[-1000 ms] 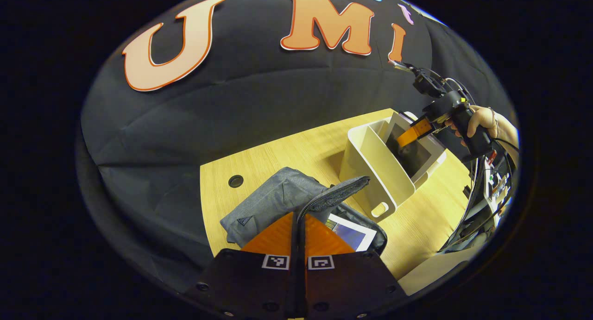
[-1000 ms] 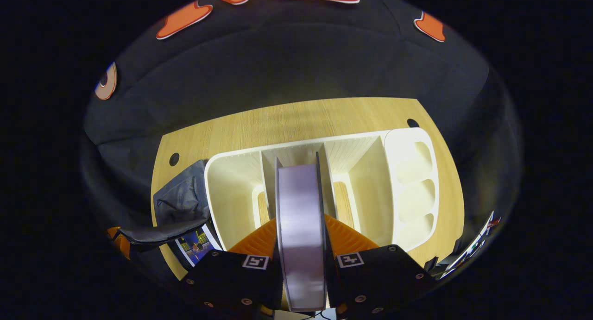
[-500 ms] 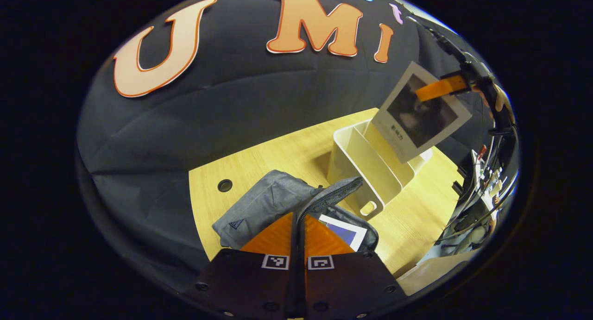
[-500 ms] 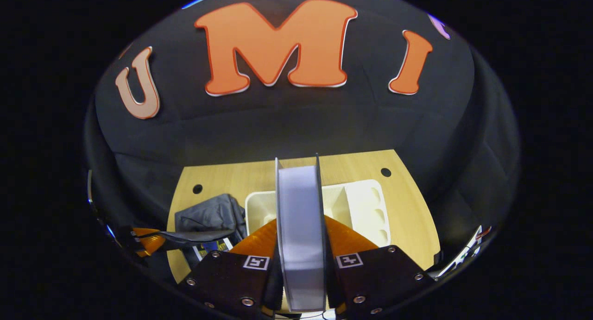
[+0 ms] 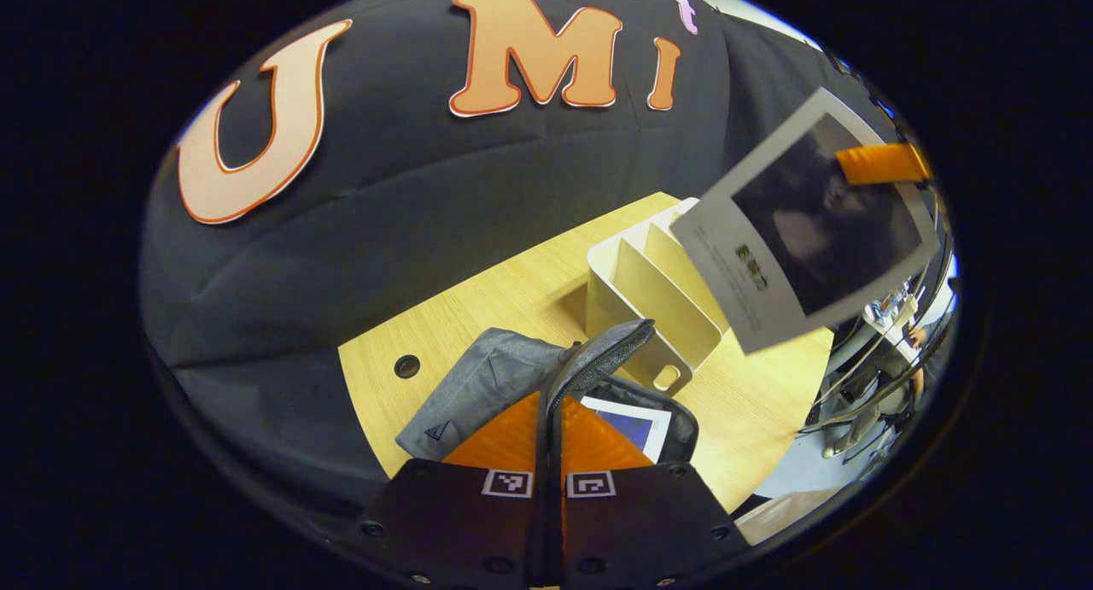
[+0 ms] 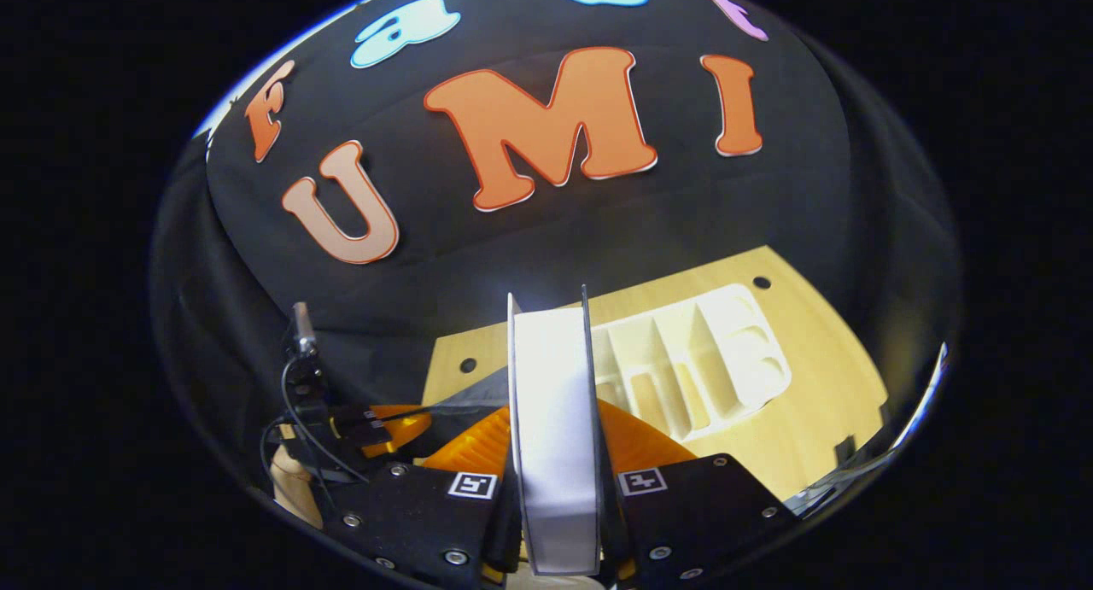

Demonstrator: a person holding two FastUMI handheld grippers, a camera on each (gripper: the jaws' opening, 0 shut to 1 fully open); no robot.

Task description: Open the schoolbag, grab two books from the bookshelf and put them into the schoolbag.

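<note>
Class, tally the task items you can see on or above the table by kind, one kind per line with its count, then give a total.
Books: 2, one held up by the right gripper (book), one inside the bag (book)
Schoolbag: 1
Bookshelf: 1
Total: 4

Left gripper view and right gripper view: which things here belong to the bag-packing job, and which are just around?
Job:
- schoolbag, flap pinched by left gripper
- book inside it
- second book held in right gripper
- bookshelf

Around:
- table
- cluttered equipment past the table's edge
</note>
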